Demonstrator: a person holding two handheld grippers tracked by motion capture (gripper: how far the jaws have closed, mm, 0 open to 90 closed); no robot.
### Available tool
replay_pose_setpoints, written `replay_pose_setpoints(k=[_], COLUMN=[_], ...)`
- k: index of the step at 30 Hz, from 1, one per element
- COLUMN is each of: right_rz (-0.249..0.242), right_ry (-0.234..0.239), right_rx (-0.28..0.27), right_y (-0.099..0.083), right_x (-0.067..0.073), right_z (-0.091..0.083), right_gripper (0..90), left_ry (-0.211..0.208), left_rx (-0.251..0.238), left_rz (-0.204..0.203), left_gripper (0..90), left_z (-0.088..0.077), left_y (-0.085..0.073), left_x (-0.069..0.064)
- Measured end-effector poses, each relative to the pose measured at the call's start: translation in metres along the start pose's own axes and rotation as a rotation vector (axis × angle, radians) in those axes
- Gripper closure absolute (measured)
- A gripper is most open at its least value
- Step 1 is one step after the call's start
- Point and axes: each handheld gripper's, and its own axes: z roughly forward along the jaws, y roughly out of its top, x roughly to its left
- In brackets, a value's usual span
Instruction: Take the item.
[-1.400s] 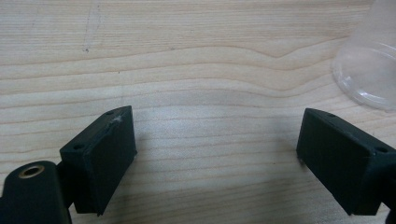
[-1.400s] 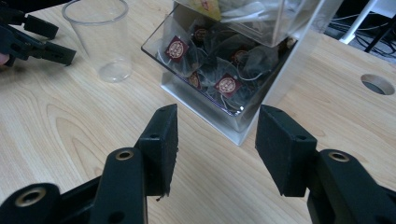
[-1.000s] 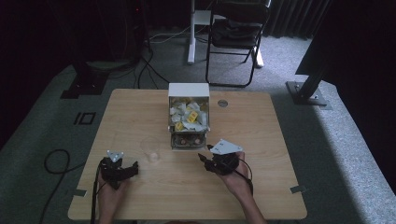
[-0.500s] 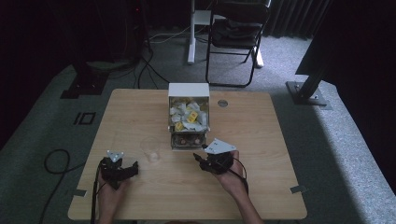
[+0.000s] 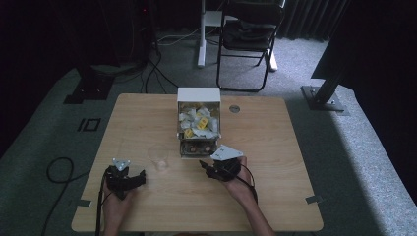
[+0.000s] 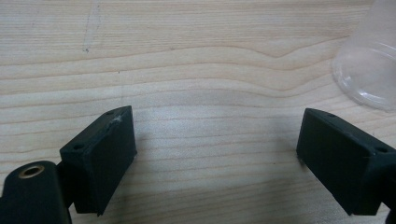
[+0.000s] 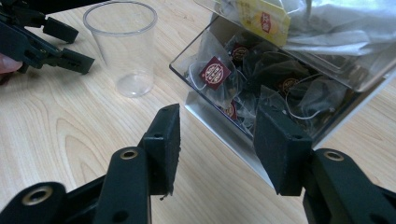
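Right gripper (image 5: pixel 209 168): at the near, open end of the tea-bag box (image 5: pixel 198 123), its jaws part-way apart and pointing into the lower tray; they have just been opening a little, with nothing between the pads.
Right gripper view: the two black jaws frame the corner of the clear lower tray (image 7: pixel 219 119) — dark sachets with maroon tags (image 7: pixel 215 73) lie inside, their strings looped; the high view gives these only as a dim jumble.
Tea-bag box: mid-table on the wooden table (image 5: pixel 275 147), long axis running from the person toward the far edge, white back wall at the far end, open mouth facing the person. Upper level holds pale sachets with yellow tags (image 5: pixel 202 122).
High view: the whole table, both forearms, a chair (image 5: pixel 248 34) and cables on the floor beyond.
Plastic cup (image 7: pixel 122 46): clear, upright, mouth up, just left of the box; faint in the high view, plain in the right gripper view.
Left gripper (image 5: pixel 141 177): near the front left of the table, jaws wide apart, holding nothing.
Left gripper view: bare wood grain between the jaws — and the cup's base (image 6: pixel 371 70) at the upper right corner.
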Motion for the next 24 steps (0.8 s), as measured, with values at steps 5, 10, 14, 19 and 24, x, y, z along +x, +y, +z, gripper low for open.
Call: replay_pose_setpoints(k=[5, 10, 14, 19, 24], right_rz=[-0.010, -0.005, -0.007, -0.008, -0.007], right_ry=[0.013, 0.013, 0.016, 0.017, 0.018], right_rx=[-0.002, 0.005, 0.001, 0.006, 0.013], right_y=[0.000, 0.000, 0.000, -0.002, -0.003], right_x=[-0.003, -0.004, -0.003, -0.006, -0.008], right_z=[0.008, 0.016, 0.020, 0.026, 0.031], right_gripper=[48.7, 48.4, 47.9, 47.7, 47.8], left_ry=[0.000, 0.000, 0.000, 0.000, 0.000], left_rx=[0.000, 0.001, 0.002, 0.002, 0.002], left_rz=[0.000, 0.001, 0.001, 0.002, 0.001], left_gripper=[12.6, 12.6, 12.6, 12.6, 12.6], left_z=[0.000, 0.000, 0.000, 0.000, 0.000], left_y=[0.000, 0.000, 0.000, 0.000, 0.000], left_x=[0.000, 0.000, 0.000, 0.000, 0.000])
